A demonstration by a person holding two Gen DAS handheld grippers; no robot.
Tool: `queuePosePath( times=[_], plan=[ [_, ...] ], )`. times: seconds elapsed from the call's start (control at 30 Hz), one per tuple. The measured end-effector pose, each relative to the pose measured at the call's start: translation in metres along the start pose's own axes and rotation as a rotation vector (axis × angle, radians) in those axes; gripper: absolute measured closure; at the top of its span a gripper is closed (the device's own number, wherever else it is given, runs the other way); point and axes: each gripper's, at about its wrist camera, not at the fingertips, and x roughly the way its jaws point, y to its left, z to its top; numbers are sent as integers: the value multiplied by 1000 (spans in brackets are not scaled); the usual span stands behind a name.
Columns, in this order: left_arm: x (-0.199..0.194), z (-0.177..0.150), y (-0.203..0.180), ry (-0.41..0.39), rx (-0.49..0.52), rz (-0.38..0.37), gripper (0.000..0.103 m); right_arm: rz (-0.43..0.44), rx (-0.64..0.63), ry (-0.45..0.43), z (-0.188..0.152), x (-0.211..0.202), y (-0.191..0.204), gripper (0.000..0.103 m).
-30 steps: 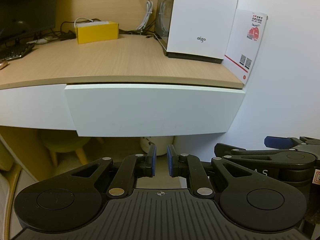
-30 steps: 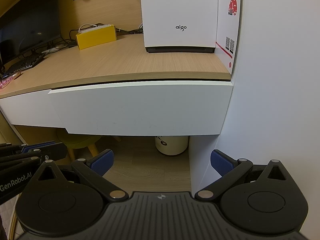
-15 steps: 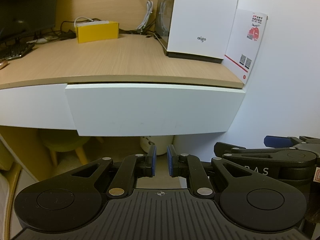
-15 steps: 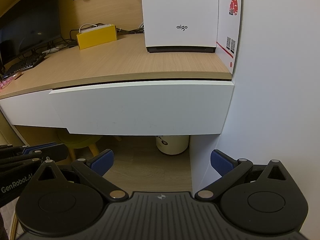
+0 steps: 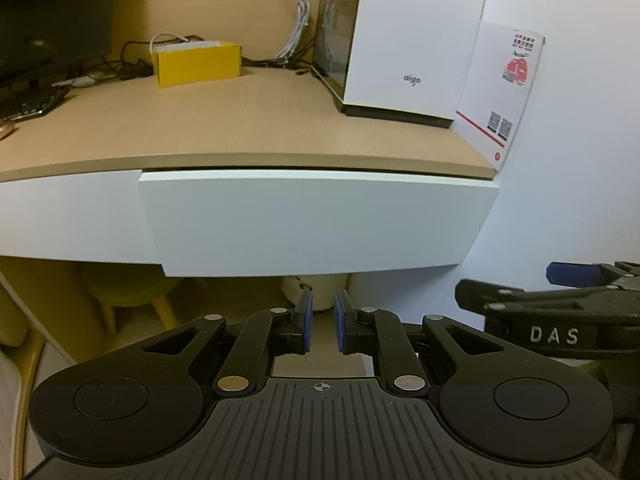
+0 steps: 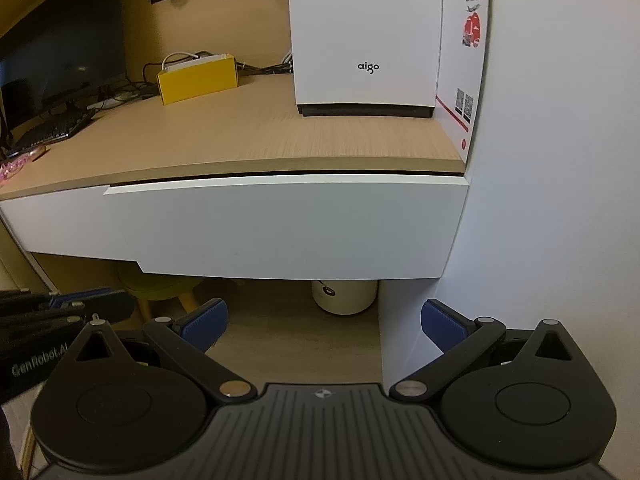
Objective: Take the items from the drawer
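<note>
You are low in front of a wood-topped desk (image 5: 224,128) set against a white side wall (image 6: 560,160), with bare floor and a small cream bin (image 6: 346,298) under it. Nearest to you, the left gripper (image 5: 320,322) has its blue pads drawn close, only a slim gap between them and nothing in it. The right gripper (image 6: 324,326) is spread wide, also empty, and hangs just beside the left one, both below the level of the drawer's lower edge and short of touching it.

Beyond them is the wide white handle-less drawer front (image 6: 288,226) — it stands proud of the neighbouring white panel (image 5: 68,212), with a dark slit under the desktop, so it looks barely ajar or simply shut; I can't tell which. Whatever is inside is hidden.

Further back on the desktop sit a white box-shaped case marked "aigo" (image 6: 366,36), a white leaflet with red print (image 5: 508,92) leaning on the wall, a yellow rectangular box (image 5: 198,63), and a dark monitor (image 6: 60,52) with a keyboard (image 6: 52,130).

By my reading nothing of the task is done yet — you have the drawer to pull out, likely by its underside lip, then the items to lift out.
</note>
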Motion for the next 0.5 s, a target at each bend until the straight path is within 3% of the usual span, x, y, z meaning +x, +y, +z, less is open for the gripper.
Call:
queuePosePath(
  times=[0.27,0.4,0.5],
  plan=[
    [15,12,33,22,-45,-31,89,3,2,9,9,15,16,0],
    [19,21,68,6,-117,-26,88,55,62,30,24,27,24,0],
    [22,24,102,-24,-179,-3,87,34,59,12,32,35,34,0]
  ],
)
